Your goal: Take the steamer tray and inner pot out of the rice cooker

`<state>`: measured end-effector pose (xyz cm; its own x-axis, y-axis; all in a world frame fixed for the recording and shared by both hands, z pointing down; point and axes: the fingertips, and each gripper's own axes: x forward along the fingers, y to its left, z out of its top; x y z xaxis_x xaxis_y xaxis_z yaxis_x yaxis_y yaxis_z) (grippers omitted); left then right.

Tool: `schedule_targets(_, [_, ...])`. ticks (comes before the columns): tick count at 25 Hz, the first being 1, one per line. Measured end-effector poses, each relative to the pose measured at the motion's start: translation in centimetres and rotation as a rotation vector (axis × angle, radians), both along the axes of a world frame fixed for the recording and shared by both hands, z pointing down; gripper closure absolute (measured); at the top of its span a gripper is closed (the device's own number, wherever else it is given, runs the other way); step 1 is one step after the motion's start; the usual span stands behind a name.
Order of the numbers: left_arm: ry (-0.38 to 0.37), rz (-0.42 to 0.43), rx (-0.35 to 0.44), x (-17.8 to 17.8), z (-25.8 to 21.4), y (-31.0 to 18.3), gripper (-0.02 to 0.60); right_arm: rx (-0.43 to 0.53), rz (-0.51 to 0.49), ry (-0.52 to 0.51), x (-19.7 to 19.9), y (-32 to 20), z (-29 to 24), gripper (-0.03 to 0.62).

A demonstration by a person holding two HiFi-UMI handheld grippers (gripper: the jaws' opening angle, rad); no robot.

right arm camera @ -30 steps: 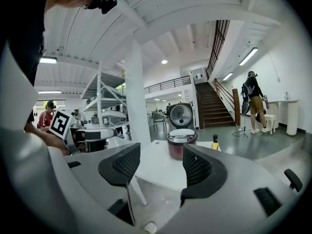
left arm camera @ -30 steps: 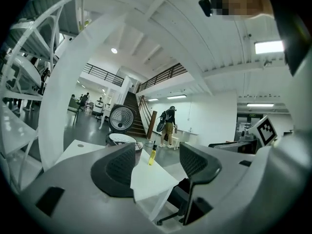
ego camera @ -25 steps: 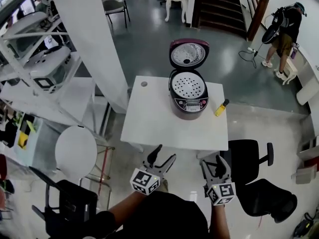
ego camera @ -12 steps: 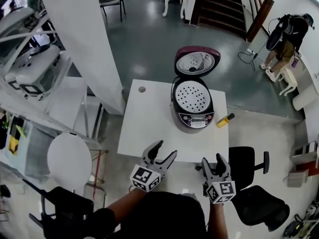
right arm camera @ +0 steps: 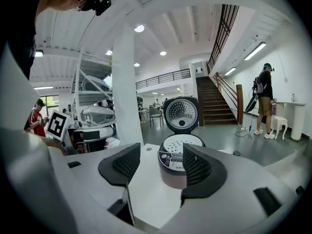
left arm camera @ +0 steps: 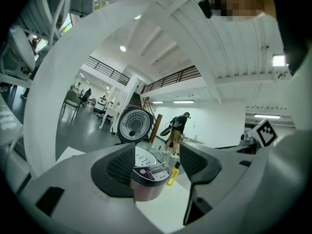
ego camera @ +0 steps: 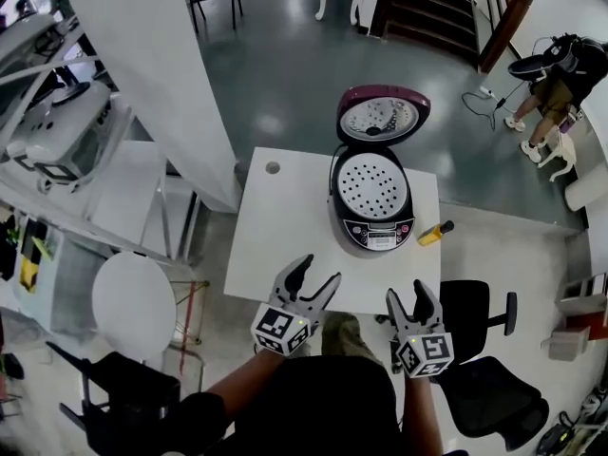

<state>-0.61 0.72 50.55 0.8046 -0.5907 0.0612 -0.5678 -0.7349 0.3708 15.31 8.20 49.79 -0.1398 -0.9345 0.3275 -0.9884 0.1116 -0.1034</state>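
The maroon rice cooker (ego camera: 372, 218) stands lid-up with the perforated white steamer tray (ego camera: 371, 180) inside it. It lies at twelve o'clock from the left gripper (ego camera: 318, 272) and right gripper (ego camera: 407, 294), both spread wide and holding nothing.

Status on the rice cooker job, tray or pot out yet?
Done: only the lid is up on the rice cooker. In hand: nothing; left gripper and right gripper are open and empty, by the table's near edge. Left: the steamer tray sits in the cooker, and the inner pot, hidden under it, follows.
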Motion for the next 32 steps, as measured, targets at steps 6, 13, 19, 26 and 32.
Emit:
schedule_targets(6, [-0.008,-0.087,0.015,1.4,-1.2,-4.4,0.319,-0.003,-0.054,0.0,3.7,-5.9,0.7,0.353])
schedule_targets(13, [-0.076,-0.152,-0.001,3.5,-0.3,-8.5,0.319,0.022,-0.117,-0.001,7.0,-12.2,0.3,0.353])
schedule_targets(19, [-0.096,-0.191,-0.037,5.9,1.5,-12.2,0.319,-0.012,-0.156,-0.016,10.0,-16.3,2.1,0.353])
schedule_targets(26, [-0.189,-0.233,-0.082,7.9,4.0,-16.1,0.319,-0.089,-0.214,-0.023,13.5,-21.0,4.8,0.353])
schedule_targets(32, [-0.254,-0.257,-0.164,10.0,8.6,-19.3,0.319,-0.169,-0.284,-0.019,14.9,-24.6,8.3,0.353])
